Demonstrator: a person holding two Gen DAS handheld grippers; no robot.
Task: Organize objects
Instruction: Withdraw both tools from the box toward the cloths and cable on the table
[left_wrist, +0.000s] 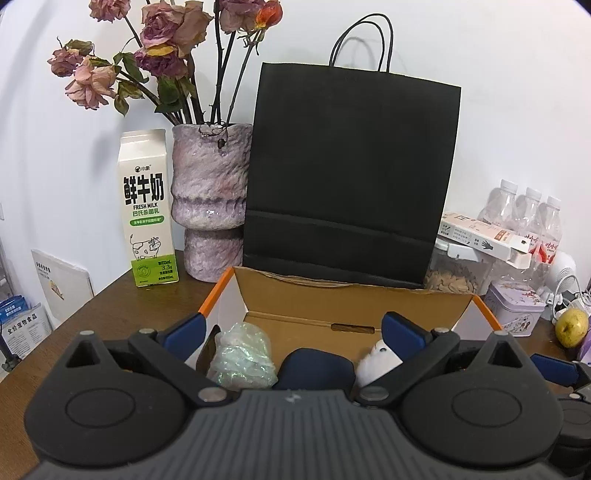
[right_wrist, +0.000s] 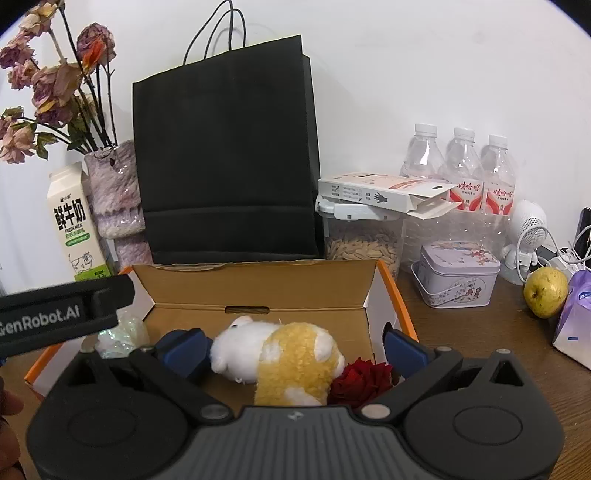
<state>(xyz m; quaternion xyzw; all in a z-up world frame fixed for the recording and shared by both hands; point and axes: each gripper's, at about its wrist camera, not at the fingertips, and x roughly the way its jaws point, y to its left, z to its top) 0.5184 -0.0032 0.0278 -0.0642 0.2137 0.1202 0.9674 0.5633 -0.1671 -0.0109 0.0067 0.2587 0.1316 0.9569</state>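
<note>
An open cardboard box (left_wrist: 314, 299) (right_wrist: 258, 286) with orange edges sits on the wooden table. Inside lie a shiny crumpled plastic bundle (left_wrist: 243, 356) (right_wrist: 120, 332), a white and yellow plush hamster (right_wrist: 284, 354) (left_wrist: 376, 363), a red rose (right_wrist: 362, 382) and a dark blue object (left_wrist: 316, 369). My left gripper (left_wrist: 291, 332) is open above the box, with the bundle and the blue object between its fingers. My right gripper (right_wrist: 293, 349) is open, its fingers either side of the hamster. The left gripper's body (right_wrist: 55, 314) shows at the left of the right wrist view.
A black paper bag (left_wrist: 351, 177) (right_wrist: 229, 155) stands behind the box. A milk carton (left_wrist: 149, 210) and a vase of dried roses (left_wrist: 212, 206) stand at left. A seed jar (right_wrist: 362, 240), a tin (right_wrist: 456, 273), bottles (right_wrist: 461, 166), a yellow fruit (right_wrist: 545, 291) and a purple pack (right_wrist: 576, 317) stand at right.
</note>
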